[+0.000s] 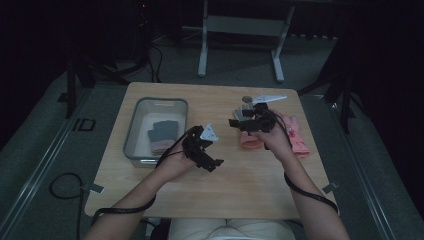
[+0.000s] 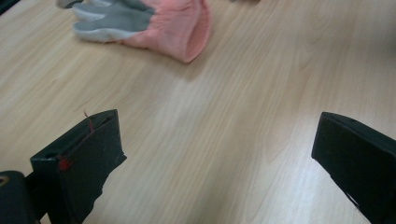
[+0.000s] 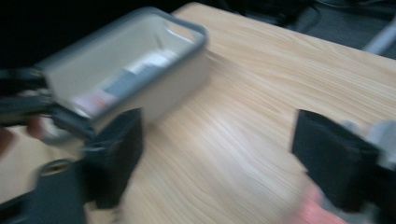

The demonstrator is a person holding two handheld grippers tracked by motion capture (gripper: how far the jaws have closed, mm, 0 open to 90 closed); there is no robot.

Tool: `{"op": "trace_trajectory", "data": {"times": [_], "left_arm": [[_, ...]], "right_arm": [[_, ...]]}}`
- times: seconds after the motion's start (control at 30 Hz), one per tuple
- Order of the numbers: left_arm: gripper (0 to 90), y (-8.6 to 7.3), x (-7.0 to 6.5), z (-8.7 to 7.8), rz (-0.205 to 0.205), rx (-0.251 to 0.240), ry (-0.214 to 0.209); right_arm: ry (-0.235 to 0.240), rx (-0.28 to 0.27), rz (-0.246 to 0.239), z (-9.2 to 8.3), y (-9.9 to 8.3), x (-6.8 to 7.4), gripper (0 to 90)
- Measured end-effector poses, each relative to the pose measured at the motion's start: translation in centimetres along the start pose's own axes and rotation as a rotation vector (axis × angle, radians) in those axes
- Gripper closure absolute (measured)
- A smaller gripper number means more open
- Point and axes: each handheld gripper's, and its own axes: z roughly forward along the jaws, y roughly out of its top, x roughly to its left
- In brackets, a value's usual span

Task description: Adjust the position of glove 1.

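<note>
Dim table [image 1: 150, 195]; both grippers spread and empty, left gripper [image 2: 215, 163] facing a cut-off pink glove [image 2: 173, 25].

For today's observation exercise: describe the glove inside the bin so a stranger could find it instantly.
On the wooden table, find the grey bin at its left. The glove lies inside, dark grey with a pink cuff; the other gloves lie loose on the tabletop at the right.
</note>
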Motion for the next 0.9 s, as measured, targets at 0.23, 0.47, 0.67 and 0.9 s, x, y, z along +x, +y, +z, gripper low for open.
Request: {"op": "trace_trajectory", "data": {"times": [0.23,0.47,0.67,0.9], "left_arm": [[1.5,-1.5,-1.6,2.2,-0.011,0.016,0.004],[1.5,-4.0,-2.9,3.5,-0.098,-0.065,-0.017],[1.5,-5.6,-4.4,3.5,-0.039,-0.104,0.05],[1.5,-7.2,-6.1,3.9,-0.034,-0.155,0.035]], "right_arm": [[-0.137,0.025,0.102,-0.6,-1.1,-3.5,55.8],[-0.24,0.131,0.059,1.3,-1.5,-5.4,61.3],[-0.301,0.211,-0.007,3.9,-1.5,-6.3,57.7],[-0.323,0.251,-0.013,6.0,-2.0,-7.4,53.8]]}}
